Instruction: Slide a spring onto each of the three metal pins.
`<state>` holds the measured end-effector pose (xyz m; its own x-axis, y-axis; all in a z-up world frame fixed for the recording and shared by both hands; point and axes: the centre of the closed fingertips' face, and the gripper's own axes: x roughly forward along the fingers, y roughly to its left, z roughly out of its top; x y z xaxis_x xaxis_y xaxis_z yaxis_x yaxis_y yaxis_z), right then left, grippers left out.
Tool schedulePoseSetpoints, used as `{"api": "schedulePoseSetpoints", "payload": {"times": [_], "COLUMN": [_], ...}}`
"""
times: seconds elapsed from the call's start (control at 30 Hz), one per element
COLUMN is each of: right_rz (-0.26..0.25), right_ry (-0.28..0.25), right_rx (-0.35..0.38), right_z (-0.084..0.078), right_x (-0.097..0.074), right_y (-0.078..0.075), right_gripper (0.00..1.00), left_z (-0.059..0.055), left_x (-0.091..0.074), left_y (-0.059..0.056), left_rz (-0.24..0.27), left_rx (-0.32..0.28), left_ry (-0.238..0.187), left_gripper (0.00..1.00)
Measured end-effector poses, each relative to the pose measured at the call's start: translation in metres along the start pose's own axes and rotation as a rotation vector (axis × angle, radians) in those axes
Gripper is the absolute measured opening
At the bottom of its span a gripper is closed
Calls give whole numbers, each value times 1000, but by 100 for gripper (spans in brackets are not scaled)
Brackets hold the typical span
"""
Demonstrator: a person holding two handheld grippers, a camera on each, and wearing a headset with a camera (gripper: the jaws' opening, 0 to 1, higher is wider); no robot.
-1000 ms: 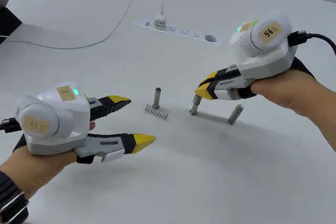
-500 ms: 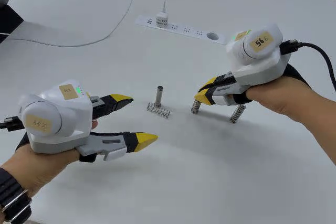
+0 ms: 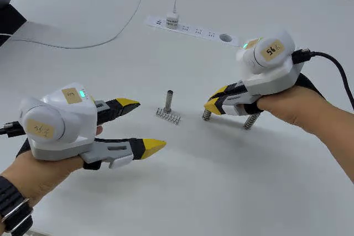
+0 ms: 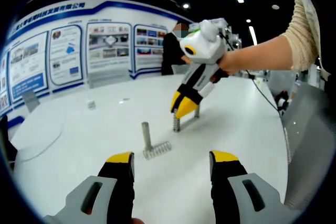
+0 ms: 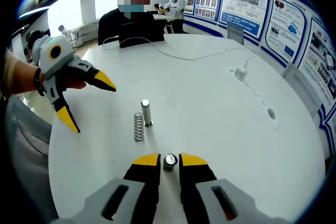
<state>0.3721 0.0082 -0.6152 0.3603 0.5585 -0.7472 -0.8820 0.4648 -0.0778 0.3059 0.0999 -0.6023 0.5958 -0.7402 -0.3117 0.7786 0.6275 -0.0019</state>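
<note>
Left tongs (image 3: 149,124) were held wide open above the table (image 3: 232,192), pointed toward the bare pin (image 3: 169,101), which was standing upright. A loose spring (image 3: 167,116) was noted lying flat just beside that pin's foot. Right tongs (image 3: 211,106) were drawn narrow about the top of a spring-clad pin (image 3: 207,115); actual grip could not be told. A third pin (image 3: 250,120), also spring-clad, was recorded near it, partly hidden under the right hand (image 3: 287,103).

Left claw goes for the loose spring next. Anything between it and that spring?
Nothing visible. The left claw is open and faces the spring, which lies on bare table at the foot of the empty pin. The right claw is off to the side, closed around the top of the second pin.
</note>
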Motion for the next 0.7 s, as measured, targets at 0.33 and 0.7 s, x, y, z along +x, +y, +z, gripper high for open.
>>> {"api": "schedulePoseSetpoints", "payload": {"times": [0.33,0.7], "right_rz": [-21,40], "right_ry": [-66,-76], "right_rx": [-14,-72], "right_z": [20,33], "right_x": [-13,2], "right_y": [-2,32], "right_gripper": [20,19], "left_z": [-1,-2], "left_x": [1,0], "left_y": [0,1], "left_rz": [0,0], "left_rx": [3,7], "left_ry": [4,6], "left_gripper": [59,58]}}
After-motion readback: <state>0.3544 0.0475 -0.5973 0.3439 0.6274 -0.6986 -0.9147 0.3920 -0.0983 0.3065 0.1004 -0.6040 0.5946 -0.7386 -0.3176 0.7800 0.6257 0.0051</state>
